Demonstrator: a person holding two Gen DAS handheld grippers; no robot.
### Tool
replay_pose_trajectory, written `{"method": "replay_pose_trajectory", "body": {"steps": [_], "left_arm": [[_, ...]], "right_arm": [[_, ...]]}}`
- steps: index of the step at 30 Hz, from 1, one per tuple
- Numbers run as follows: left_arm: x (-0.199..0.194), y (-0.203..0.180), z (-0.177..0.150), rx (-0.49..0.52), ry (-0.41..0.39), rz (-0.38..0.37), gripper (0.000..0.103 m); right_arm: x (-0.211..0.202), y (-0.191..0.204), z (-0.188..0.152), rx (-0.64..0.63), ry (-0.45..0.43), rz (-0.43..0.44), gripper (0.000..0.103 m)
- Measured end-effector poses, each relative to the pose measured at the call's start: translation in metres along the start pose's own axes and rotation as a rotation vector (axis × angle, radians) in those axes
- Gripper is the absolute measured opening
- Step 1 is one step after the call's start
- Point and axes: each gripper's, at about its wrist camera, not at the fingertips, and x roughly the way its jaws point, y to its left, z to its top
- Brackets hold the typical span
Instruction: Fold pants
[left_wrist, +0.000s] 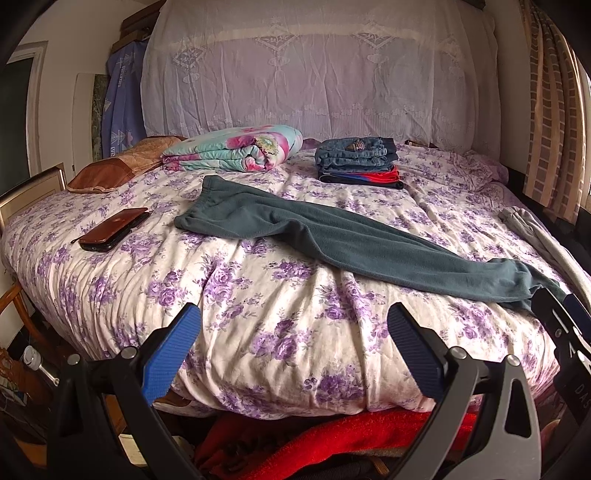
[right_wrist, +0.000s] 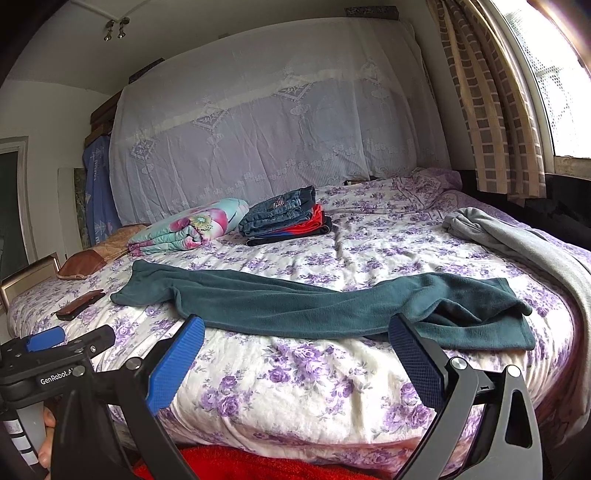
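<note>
Dark teal fleece pants (left_wrist: 332, 236) lie folded lengthwise on the floral bedspread (left_wrist: 258, 295), waistband at the far left, leg ends at the near right. They also show in the right wrist view (right_wrist: 295, 306), with the cuffs rumpled at the right. My left gripper (left_wrist: 293, 325) is open and empty, held over the bed's near edge, short of the pants. My right gripper (right_wrist: 295, 332) is open and empty, its right fingertip in front of the cuff end. The right gripper also shows at the left wrist view's right edge (left_wrist: 565, 314), beside the cuffs.
A stack of folded jeans and red clothes (left_wrist: 358, 158) sits at the back. A rolled floral quilt (left_wrist: 236, 151) and brown pillow (left_wrist: 114, 166) lie at back left. A brown phone case (left_wrist: 110, 229) lies left. Grey pants (right_wrist: 524, 243) lie right. A red blanket (left_wrist: 332, 439) hangs below.
</note>
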Motion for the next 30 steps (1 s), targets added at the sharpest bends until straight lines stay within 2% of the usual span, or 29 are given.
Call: {"method": "replay_pose_trajectory", "body": {"steps": [6,8,9,10,12,15,20,22,25,30], "left_arm": [[0.031,0.021,0.007,-0.007,0.043,-0.017,0.098],[0.049,0.034,0.011,-0.026,0.073,-0.056,0.098],[0.06,0.04,0.014,-0.046,0.097,-0.083,0.098],[0.069,0.045,0.019,-0.065,0.086,-0.116,0.098],[0.094,0.056,0.03,-0.115,0.132,-0.182,0.098],[0.128,0.071,0.048,-0.193,0.181,-0.25,0.098],[0.182,0.102,0.074,-0.359,0.259,-0.312,0.098],[0.194,0.107,0.083,-0.39,0.269,-0.331,0.098],[0.219,0.109,0.094,-0.411,0.302,-0.301,0.098],[0.251,0.105,0.11,-0.405,0.285,-0.174,0.098]], "right_arm": [[0.021,-0.031,-0.002,0.01,0.023,-0.076,0.1],[0.028,-0.048,-0.003,0.045,0.024,-0.095,0.1],[0.03,-0.057,-0.003,0.067,0.011,-0.104,0.1],[0.031,-0.066,-0.003,0.095,-0.011,-0.104,0.1],[0.031,-0.082,0.0,0.129,-0.038,-0.101,0.1],[0.035,-0.104,0.005,0.172,-0.024,0.001,0.1],[0.05,-0.135,0.005,0.34,0.128,0.133,0.1],[0.055,-0.147,-0.001,0.431,0.166,0.173,0.1],[0.064,-0.157,-0.011,0.528,0.234,0.203,0.1],[0.063,-0.168,-0.018,0.621,0.236,0.224,0.099]]}}
